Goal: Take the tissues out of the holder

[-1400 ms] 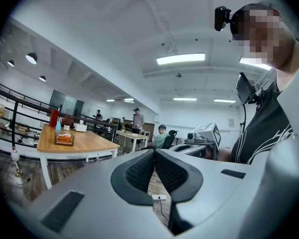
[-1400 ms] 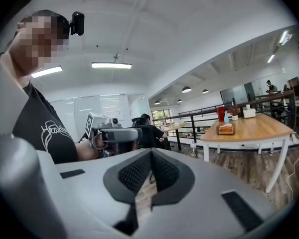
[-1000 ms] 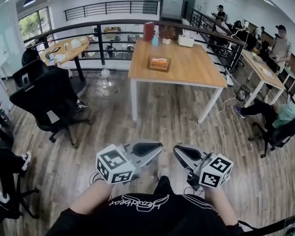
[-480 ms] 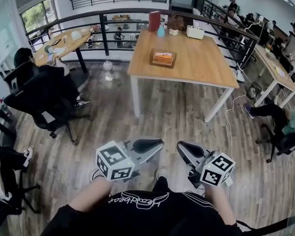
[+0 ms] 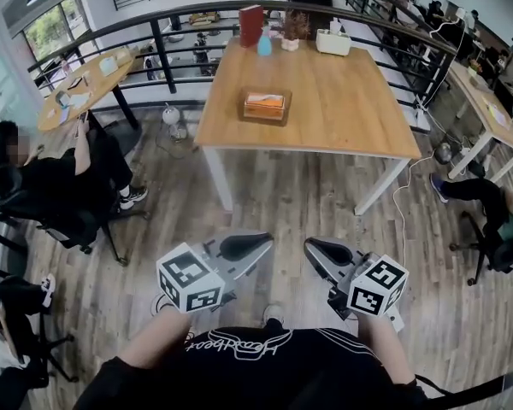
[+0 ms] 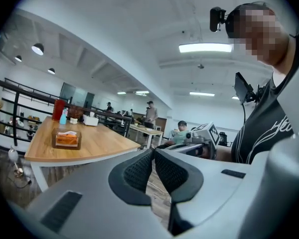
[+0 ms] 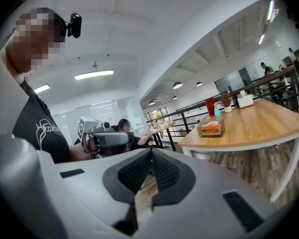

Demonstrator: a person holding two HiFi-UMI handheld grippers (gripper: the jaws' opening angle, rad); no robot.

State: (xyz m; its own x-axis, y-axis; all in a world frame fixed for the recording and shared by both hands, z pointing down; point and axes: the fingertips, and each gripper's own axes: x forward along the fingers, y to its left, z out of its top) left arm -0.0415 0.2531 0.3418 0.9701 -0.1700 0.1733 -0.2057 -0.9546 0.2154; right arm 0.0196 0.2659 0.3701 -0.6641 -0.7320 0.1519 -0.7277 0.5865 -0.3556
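The tissue holder (image 5: 265,106) is a brown box with orange-and-white tissues in it. It stands on the wooden table (image 5: 342,118), well ahead of me across the wooden floor. In the left gripper view the holder (image 6: 67,138) sits at the left. In the right gripper view the holder (image 7: 211,128) is at the right. My left gripper (image 5: 255,246) and right gripper (image 5: 318,250) hang low in front of my body, far short of the table. Both are shut with nothing between the pads. Each gripper view shows the other gripper: the right gripper (image 6: 204,133) and the left gripper (image 7: 102,138).
At the table's far end stand a red box (image 5: 250,24), a blue bottle (image 5: 264,45), a small plant (image 5: 291,28) and a white box (image 5: 334,41). A black railing (image 5: 154,49) runs behind. A person sits in an office chair (image 5: 60,203) at left, another (image 5: 504,216) at right.
The head view has shifted so the table and holder appear larger and nearer. Both grippers stay shut in about the same place before me.
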